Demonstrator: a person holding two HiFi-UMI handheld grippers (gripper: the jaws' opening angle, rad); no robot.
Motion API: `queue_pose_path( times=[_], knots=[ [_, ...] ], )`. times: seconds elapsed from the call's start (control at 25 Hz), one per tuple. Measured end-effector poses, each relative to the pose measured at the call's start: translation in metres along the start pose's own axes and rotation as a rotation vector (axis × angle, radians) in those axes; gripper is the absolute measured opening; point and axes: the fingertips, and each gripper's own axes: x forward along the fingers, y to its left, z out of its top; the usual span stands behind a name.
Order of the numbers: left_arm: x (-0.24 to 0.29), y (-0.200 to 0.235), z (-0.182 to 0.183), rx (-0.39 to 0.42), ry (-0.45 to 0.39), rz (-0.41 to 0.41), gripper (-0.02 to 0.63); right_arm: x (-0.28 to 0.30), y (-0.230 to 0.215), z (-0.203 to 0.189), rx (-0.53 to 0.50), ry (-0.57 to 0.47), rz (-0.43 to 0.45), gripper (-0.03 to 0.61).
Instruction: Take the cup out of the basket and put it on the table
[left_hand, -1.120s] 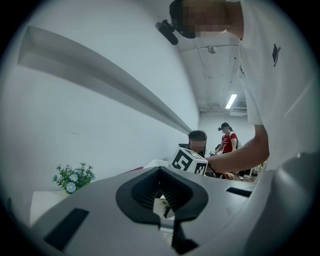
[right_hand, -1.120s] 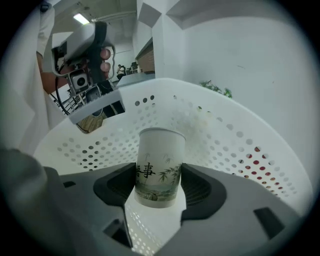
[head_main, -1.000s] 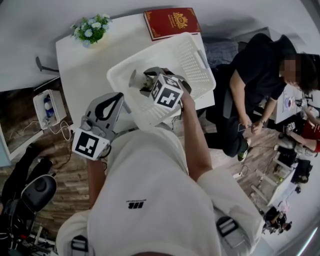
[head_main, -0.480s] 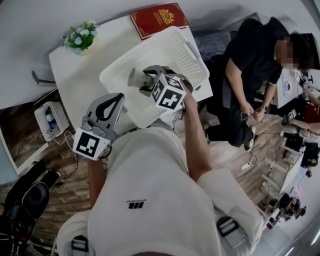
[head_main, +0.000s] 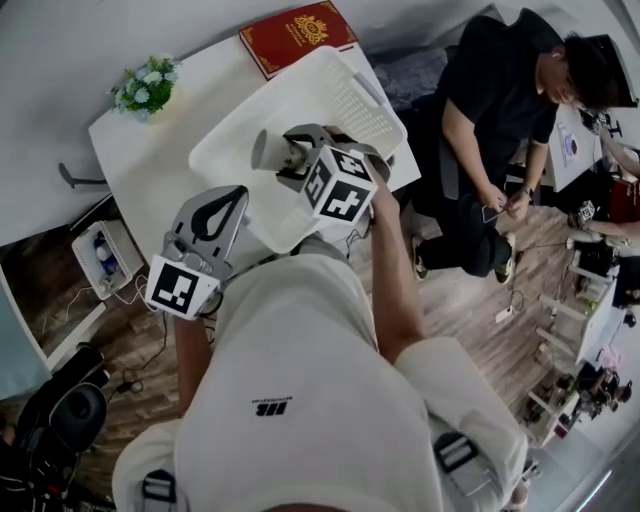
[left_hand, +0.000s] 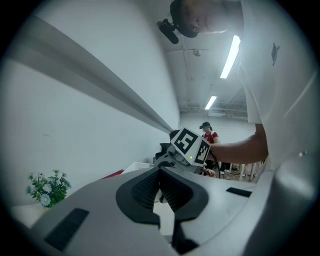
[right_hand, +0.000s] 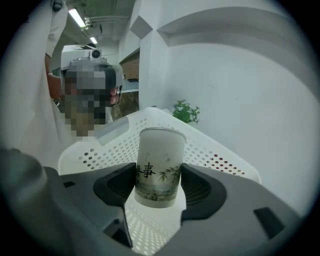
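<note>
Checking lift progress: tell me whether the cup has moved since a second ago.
Yes. The cup, in the right tongs, has shifted rightward from the basket's left corner in head view.

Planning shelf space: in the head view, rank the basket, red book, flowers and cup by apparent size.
1. Basket.
2. Red book.
3. Flowers and cup look alike; the cup sits nearer the camera, so I won't rank them.

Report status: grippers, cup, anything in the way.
Right gripper shut on paper cup, held above white basket floor. Left gripper shut, empty. Basket wall between cup and bare table; flowers at far corner.
</note>
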Motion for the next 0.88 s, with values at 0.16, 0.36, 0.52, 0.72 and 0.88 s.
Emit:
queue_pose_path(
  times=[0.16, 0.36, 0.52, 0.72, 0.88],
  knots=[
    [0.004, -0.006, 0.0, 0.011, 0.004, -0.031, 0.009, -0.013, -0.001, -0.001, 0.006, -0.002, -0.033, 0.291],
    [0.011, -0.014, 0.002, 0.017, -0.004, -0.066, 0.009, -0.033, -0.002, -0.005, 0.01, -0.001, -0.072, 0.291],
    [0.016, -0.02, 0.002, 0.023, 0.003, -0.091, 0.009, -0.047, -0.004, -0.01, 0.021, -0.001, -0.102, 0.291],
    [0.024, -0.03, 0.002, 0.029, 0.006, -0.123, 0.009, -0.064, -0.004, -0.015, 0.031, -0.006, -0.138, 0.29],
    [0.032, -0.038, 0.003, 0.035, 0.008, -0.151, 0.009, -0.077, -0.007, -0.019, 0.04, -0.01, -0.167, 0.291]
  ],
)
